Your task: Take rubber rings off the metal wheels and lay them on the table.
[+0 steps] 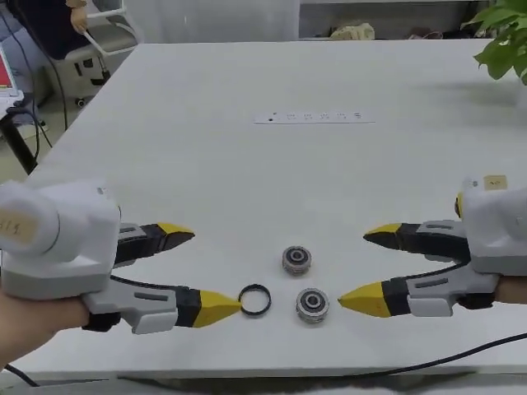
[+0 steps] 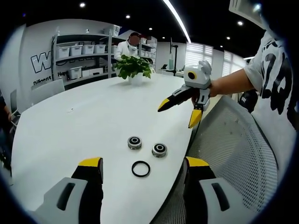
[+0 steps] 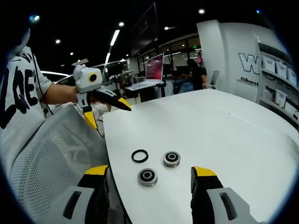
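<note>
Two small metal wheels sit near the table's front edge: one (image 1: 296, 259) farther back, one (image 1: 312, 304) nearer me. A loose black rubber ring (image 1: 254, 299) lies flat to their left. My left gripper (image 1: 206, 270) hovers open just left of the ring, its lower yellow tip almost at it. My right gripper (image 1: 365, 267) hovers open to the right of the wheels, empty. In the left gripper view the ring (image 2: 140, 168) lies ahead between the jaws, the wheels (image 2: 134, 142) (image 2: 159, 150) beyond. In the right gripper view the wheels (image 3: 147, 177) (image 3: 172, 158) and ring (image 3: 139, 156) lie ahead.
A white table (image 1: 272, 181) stretches back, with a flush strip of sockets (image 1: 314, 118) mid-table. A potted plant (image 1: 504, 37) stands at the far right corner, an office chair (image 1: 99, 41) at the far left. A mesh chair back (image 2: 233, 154) is by the front edge.
</note>
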The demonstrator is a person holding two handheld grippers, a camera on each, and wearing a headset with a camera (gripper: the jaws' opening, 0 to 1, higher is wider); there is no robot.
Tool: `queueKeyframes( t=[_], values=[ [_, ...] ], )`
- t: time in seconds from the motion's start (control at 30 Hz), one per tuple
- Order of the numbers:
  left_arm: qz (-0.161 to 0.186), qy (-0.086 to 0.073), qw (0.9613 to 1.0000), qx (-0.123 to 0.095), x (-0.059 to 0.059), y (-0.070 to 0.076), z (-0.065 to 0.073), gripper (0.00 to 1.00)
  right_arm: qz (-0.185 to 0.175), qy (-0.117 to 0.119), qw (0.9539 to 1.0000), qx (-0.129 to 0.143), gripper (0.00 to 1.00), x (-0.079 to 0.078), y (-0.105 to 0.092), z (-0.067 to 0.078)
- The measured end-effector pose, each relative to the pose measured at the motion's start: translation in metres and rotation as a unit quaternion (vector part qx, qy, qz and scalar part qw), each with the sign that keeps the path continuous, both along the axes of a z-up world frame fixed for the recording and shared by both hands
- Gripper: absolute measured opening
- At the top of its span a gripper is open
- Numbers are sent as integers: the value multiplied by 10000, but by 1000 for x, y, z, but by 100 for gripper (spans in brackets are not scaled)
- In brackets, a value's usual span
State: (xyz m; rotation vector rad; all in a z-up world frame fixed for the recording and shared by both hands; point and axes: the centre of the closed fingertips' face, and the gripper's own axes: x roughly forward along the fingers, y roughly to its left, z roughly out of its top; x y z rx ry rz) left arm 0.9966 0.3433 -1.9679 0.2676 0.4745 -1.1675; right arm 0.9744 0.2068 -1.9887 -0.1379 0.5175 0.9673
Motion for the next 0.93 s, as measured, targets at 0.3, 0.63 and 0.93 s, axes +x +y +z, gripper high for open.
queueKeyframes(
  t=[0.3, 0.63, 0.93],
  values=[
    [24, -5, 10000, 53, -3, -3, -4, 69, 50, -30, 9998, -195, 76, -9, -11, -8],
    [86, -50, 9999, 104, -3, -1, -5, 72, 123, -160, 9989, -433, 80, -13, -18, -14],
    [159, -84, 9997, 190, -2, 5, -6, 72, 196, -251, 9979, -571, 81, -16, -22, -17]
  ],
)
